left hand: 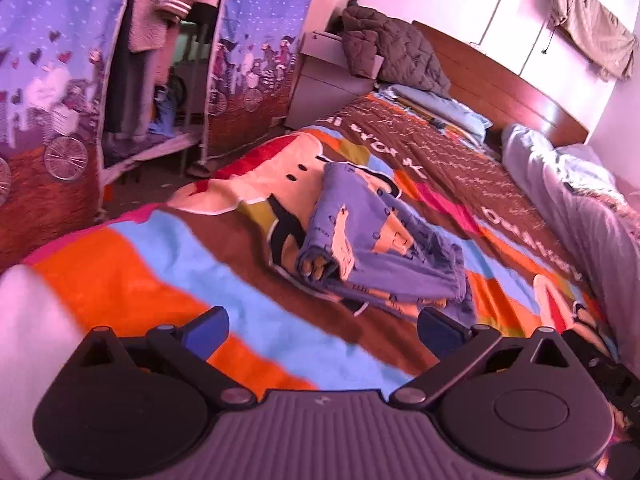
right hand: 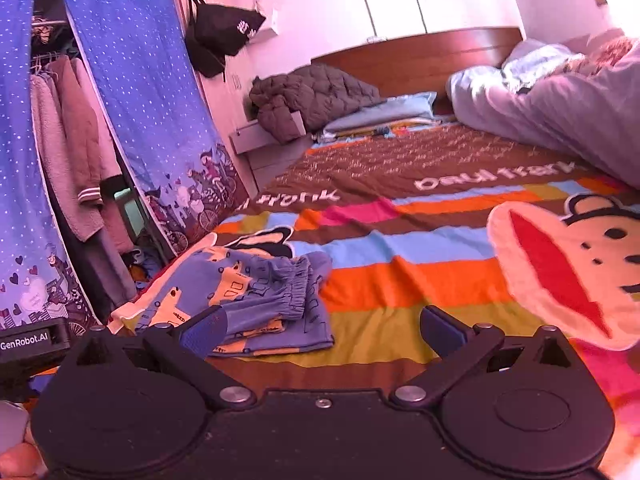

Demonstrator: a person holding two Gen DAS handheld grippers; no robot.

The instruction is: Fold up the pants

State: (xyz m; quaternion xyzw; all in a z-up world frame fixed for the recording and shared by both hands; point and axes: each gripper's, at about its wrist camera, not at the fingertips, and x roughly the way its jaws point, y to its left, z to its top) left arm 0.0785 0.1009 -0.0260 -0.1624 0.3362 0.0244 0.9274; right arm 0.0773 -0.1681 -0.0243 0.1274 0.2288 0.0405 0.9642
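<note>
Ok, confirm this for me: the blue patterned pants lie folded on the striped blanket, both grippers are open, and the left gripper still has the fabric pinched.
One part is wrong: the left gripper pinches nothing. The left wrist view shows its jaws wide apart with only the striped blanket between them, short of the pants. The rest holds: the pants lie folded on the blanket and the right gripper is open too.

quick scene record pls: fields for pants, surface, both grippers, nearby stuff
pants: blue patterned pants, folded into a compact bundle, elastic waistband showing in the right wrist view
surface: striped cartoon-print blanket on a bed
left gripper: open, nothing between the fingers, clear of the pants
right gripper: open, empty
nearby: quilted jacket by the wooden headboard; fabric wardrobe with hanging clothes
</note>
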